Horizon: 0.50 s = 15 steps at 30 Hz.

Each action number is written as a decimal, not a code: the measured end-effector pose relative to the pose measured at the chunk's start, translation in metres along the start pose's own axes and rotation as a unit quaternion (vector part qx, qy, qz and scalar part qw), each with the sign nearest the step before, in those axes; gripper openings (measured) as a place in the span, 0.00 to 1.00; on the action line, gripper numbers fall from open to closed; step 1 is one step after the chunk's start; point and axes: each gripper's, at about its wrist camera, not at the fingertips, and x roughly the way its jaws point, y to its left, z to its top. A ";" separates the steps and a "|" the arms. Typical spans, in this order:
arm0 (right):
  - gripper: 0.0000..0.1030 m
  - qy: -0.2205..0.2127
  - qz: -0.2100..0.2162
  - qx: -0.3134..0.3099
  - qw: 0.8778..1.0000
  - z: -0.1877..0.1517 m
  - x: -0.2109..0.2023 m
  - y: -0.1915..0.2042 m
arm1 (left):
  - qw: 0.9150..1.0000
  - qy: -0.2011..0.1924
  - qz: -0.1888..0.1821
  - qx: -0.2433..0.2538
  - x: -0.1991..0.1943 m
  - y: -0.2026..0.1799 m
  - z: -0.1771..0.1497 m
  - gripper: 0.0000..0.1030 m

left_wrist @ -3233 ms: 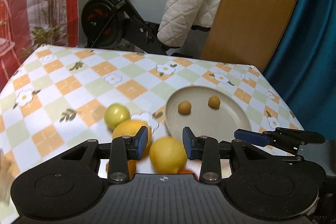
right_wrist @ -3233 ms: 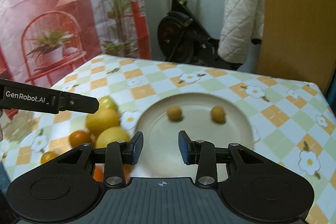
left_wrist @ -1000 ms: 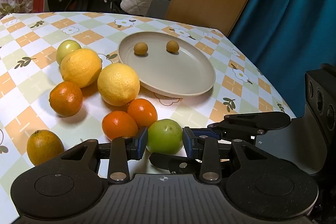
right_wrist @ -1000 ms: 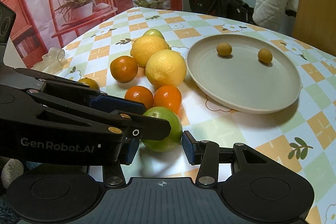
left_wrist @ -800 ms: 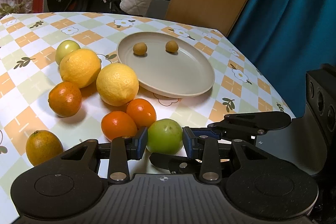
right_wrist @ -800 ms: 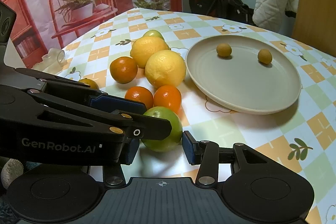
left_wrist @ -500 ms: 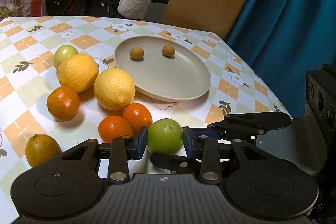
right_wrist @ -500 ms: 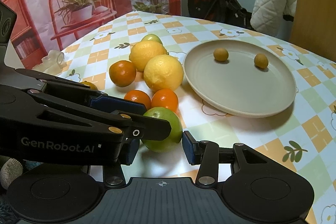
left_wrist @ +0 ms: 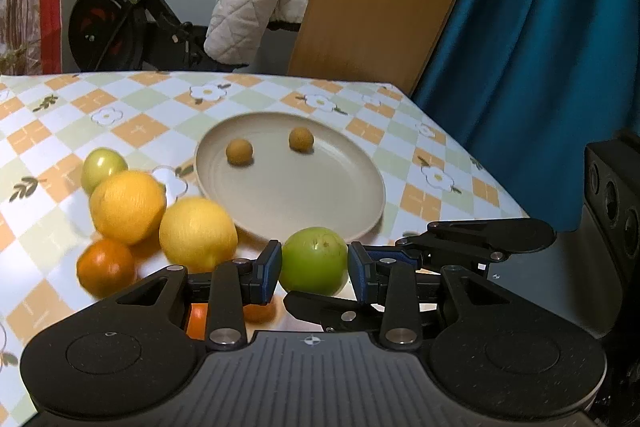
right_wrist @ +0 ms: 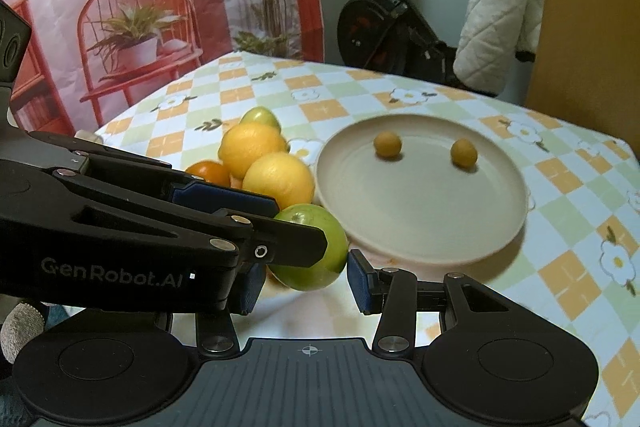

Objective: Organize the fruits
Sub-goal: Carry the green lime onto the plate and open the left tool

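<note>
Only the left view shows the left gripper (left_wrist: 314,264) clamped on the green fruit (left_wrist: 314,261). The right gripper (right_wrist: 306,285) seems parted. The fruit has risen off the table (right_wrist: 568,211) toward the plate (left_wrist: 360,163).

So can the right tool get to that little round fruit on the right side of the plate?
Probably yes. The right tool is open and holds nothing, and the plate between it and the little fruit is bare. Only the green fruit in the left tool sits nearby.

Left gripper (right_wrist: 280,227) clamps green fruit (right_wrist: 316,251) just off plate (right_wrist: 420,239) near rim. Right gripper (right_wrist: 304,287) parted below it. Two small brown fruits (right_wrist: 387,144) on plate.
</note>
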 end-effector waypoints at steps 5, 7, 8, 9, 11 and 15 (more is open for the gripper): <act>0.40 -0.016 -0.008 -0.004 1.000 0.014 0.005 -0.008 | 1.000 -0.006 -0.002 0.002 0.009 0.004 0.017 0.37; 0.40 -0.021 -0.010 -0.007 1.000 0.019 0.011 -0.011 | 1.000 -0.007 -0.005 -0.003 0.013 0.009 0.024 0.37; 0.40 -0.024 -0.011 -0.008 1.000 0.023 0.014 -0.013 | 1.000 -0.007 -0.006 -0.009 0.016 0.014 0.028 0.37; 0.40 -0.026 -0.011 -0.008 1.000 0.026 0.018 -0.016 | 1.000 -0.007 -0.006 -0.013 0.020 0.017 0.032 0.37; 0.40 -0.029 -0.011 -0.006 1.000 0.033 0.027 -0.021 | 1.000 -0.007 -0.001 -0.017 0.028 0.022 0.039 0.37; 0.40 -0.031 -0.009 0.003 0.999 0.046 0.048 -0.032 | 1.000 -0.003 0.017 -0.015 0.045 0.028 0.052 0.38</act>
